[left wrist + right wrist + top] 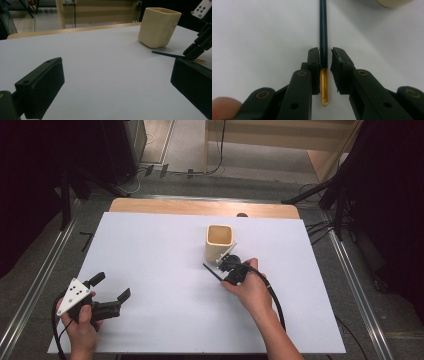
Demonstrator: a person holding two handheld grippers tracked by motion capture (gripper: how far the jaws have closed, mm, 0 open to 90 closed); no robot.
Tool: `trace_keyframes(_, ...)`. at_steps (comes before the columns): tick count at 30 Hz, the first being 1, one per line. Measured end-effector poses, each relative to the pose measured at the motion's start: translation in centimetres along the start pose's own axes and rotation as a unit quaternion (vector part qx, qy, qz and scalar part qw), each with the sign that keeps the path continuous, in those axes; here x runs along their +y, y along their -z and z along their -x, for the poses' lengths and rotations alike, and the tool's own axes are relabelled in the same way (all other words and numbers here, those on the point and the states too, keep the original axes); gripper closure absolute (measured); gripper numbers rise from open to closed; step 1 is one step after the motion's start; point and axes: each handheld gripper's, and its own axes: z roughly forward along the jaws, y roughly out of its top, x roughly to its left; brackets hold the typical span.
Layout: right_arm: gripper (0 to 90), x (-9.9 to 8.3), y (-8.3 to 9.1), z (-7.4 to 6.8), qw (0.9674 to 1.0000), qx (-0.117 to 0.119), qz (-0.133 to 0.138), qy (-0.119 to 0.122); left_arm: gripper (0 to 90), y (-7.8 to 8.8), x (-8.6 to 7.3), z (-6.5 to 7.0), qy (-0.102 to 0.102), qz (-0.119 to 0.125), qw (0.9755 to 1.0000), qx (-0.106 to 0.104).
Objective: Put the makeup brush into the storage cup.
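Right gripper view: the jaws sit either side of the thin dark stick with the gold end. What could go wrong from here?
1. The right gripper straddles the thin dark stick with a gold end near that end, with a gap on one side; closing may roll or tip the long free length.
2. The cream square cup stands close beside the right gripper; a lift or swing might knock it.
3. The stick lies flat on the white table sheet, so the jaws may scrape or miss.

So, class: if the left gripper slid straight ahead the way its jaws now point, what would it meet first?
Probably nothing on the table: the left gripper faces bare white sheet. The cream cup and dark pen lie to the right of that line, though depth is uncertain.
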Motion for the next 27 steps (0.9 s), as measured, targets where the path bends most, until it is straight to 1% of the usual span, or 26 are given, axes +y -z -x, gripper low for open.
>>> trace_keyframes(1, 80.0, 0.0, 0.0, 0.0, 1.0000, 0.000, 0.000, 0.000, 0.0, 0.0, 0.0, 0.0, 0.000, 0.000, 1.0000, 0.000)
trace_keyframes(2, 84.2, 0.0, 0.0, 0.0, 1.0000, -0.001, 0.002, 0.003, 0.0, 0.0, 0.0, 0.1, 0.000, -0.001, 1.0000, 0.000)
trace_keyframes(4, 84.6, 0.0, 0.0, -0.3, 0.9998, -0.007, 0.002, 0.018, 0.0, -0.1, 0.0, 0.1, -0.002, -0.001, 1.0000, -0.002)
trace_keyframes(5, 84.6, 0.0, 0.0, -0.3, 0.9998, -0.007, 0.002, 0.018, 0.0, -0.1, 0.0, 0.2, -0.003, -0.004, 1.0000, -0.001)
trace_keyframes(6, 84.7, -0.1, 0.0, -0.3, 0.9996, -0.008, 0.004, 0.026, 0.0, -0.2, 0.0, 0.3, -0.007, -0.006, 1.0000, 0.002)
trace_keyframes(7, 84.7, -0.2, 0.1, -0.4, 0.9995, -0.007, 0.011, 0.027, 0.0, -0.2, 0.0, 0.4, -0.013, -0.010, 0.9999, 0.004)
trace_keyframes(8, 84.7, -0.7, 0.2, -0.3, 0.9991, -0.001, 0.026, 0.034, 0.0, -0.3, 0.0, 0.5, -0.016, -0.013, 0.9998, 0.006)
trace_keyframes(9, 84.7, -0.7, 0.2, -0.3, 0.9991, -0.001, 0.026, 0.034, 0.0, -0.4, 0.1, 0.5, -0.018, -0.013, 0.9998, 0.004)
trace_keyframes(10, 84.7, -1.5, 0.6, -0.3, 0.9977, 0.001, 0.057, 0.037, 0.0, -0.5, 0.1, 0.6, -0.015, -0.013, 0.9998, 0.002)
trace_keyframes(11, 84.8, -1.7, 0.7, -0.4, 0.9971, 0.002, 0.065, 0.038, 0.0, -0.5, 0.1, 0.6, -0.015, -0.013, 0.9998, 0.002)
trace_keyframes(13, 84.8, -2.7, 1.3, -0.4, 0.9946, 0.000, 0.096, 0.040, 0.0, -0.8, 0.2, 0.8, -0.015, -0.016, 0.9998, -0.001)
trace_keyframes(14, 84.8, -3.1, 1.5, -0.4, 0.9933, 0.002, 0.109, 0.039, 0.0, -1.2, 0.4, 1.2, -0.017, -0.017, 0.9997, -0.004)
trace_keyframes(15, 84.8, -3.1, 1.5, -0.4, 0.9933, 0.002, 0.109, 0.039, 0.0, -1.2, 0.4, 1.2, -0.017, -0.017, 0.9997, -0.004)
trace_keyframes(16, 84.8, -4.0, 2.0, -0.3, 0.9903, 0.008, 0.134, 0.038, 0.0, -1.5, 0.6, 1.6, -0.017, -0.017, 0.9997, -0.008)
trace_keyframes(17, 84.8, -4.0, 2.0, -0.3, 0.9903, 0.008, 0.134, 0.038, 0.0, -1.5, 0.6, 1.6, -0.017, -0.017, 0.9997, -0.008)
trace_keyframes(18, 84.8, -4.3, 2.3, -0.2, 0.9895, 0.006, 0.139, 0.039, 0.0, -1.8, 0.8, 2.0, -0.016, -0.014, 0.9997, -0.013)
trace_keyframes(19, 84.8, -5.0, 2.7, -0.2, 0.9867, 0.007, 0.157, 0.041, 0.0, -2.0, 0.9, 2.2, -0.017, -0.015, 0.9996, -0.015)
trace_keyframes(20, 84.8, -5.7, 3.0, -0.2, 0.9842, 0.006, 0.172, 0.042, 0.0, -2.5, 1.0, 2.7, -0.021, -0.018, 0.9994, -0.022)
trace_keyframes(21, 84.8, -5.7, 3.0, -0.2, 0.9842, 0.006, 0.172, 0.042, 0.0, -2.5, 1.0, 2.7, -0.021, -0.018, 0.9994, -0.022)
trace_keyframes(22, 84.8, -6.5, 3.3, -0.2, 0.9810, 0.007, 0.189, 0.042, 0.0, -3.1, 1.1, 3.2, -0.026, -0.020, 0.9991, -0.028)
trace_keyframes(23, 84.8, -6.5, 3.3, -0.2, 0.9810, 0.007, 0.189, 0.042, 0.0, -3.1, 1.1, 3.2, -0.026, -0.020, 0.9991, -0.028)
trace_keyframes(24, 84.8, -7.3, 3.5, -0.1, 0.9778, 0.004, 0.205, 0.042, 0.0, -3.7, 1.3, 3.6, -0.032, -0.025, 0.9986, -0.033)
trace_keyframes(25, 84.8, -7.3, 3.5, -0.1, 0.9778, 0.004, 0.205, 0.042, 0.0, -4.0, 1.4, 3.8, -0.032, -0.025, 0.9985, -0.036)
trace_keyframes(27, 84.8, -7.9, 3.6, -0.1, 0.9762, 0.004, 0.212, 0.043, 0.0, -4.6, 1.7, 4.3, -0.036, -0.024, 0.9981, -0.044)
